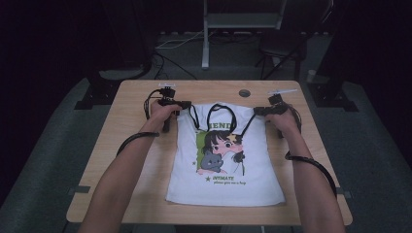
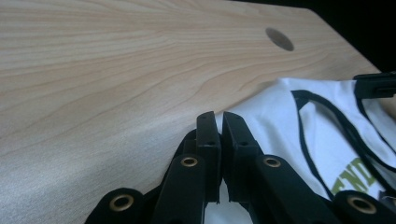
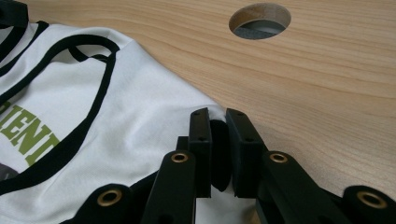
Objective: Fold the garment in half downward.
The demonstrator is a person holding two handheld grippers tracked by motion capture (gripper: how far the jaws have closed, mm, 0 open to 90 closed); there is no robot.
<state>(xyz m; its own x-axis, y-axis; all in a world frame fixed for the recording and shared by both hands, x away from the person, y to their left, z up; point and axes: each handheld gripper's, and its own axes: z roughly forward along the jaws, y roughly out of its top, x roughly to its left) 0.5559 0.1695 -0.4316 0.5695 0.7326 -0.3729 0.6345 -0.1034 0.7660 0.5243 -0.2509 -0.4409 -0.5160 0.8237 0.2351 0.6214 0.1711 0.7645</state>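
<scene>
A white T-shirt (image 1: 226,170) with black trim and a cartoon print lies flat on the wooden table (image 1: 145,160), collar toward the far edge. My left gripper (image 1: 187,104) rests at the shirt's left shoulder. In the left gripper view the left gripper (image 2: 218,122) has its jaws pressed together on the edge of the shirt (image 2: 275,116). My right gripper (image 1: 257,110) sits at the other shoulder. In the right gripper view the right gripper (image 3: 218,119) pinches a fold of the shirt (image 3: 140,116) at the shoulder corner. Both hands lie low on the tabletop.
A round cable hole (image 1: 244,92) sits in the table just beyond the collar, between the grippers. Bare wood lies left and right of the shirt. Behind the table stand a light metal frame (image 1: 206,43), dark chair legs (image 1: 277,58) and cables on the grey floor.
</scene>
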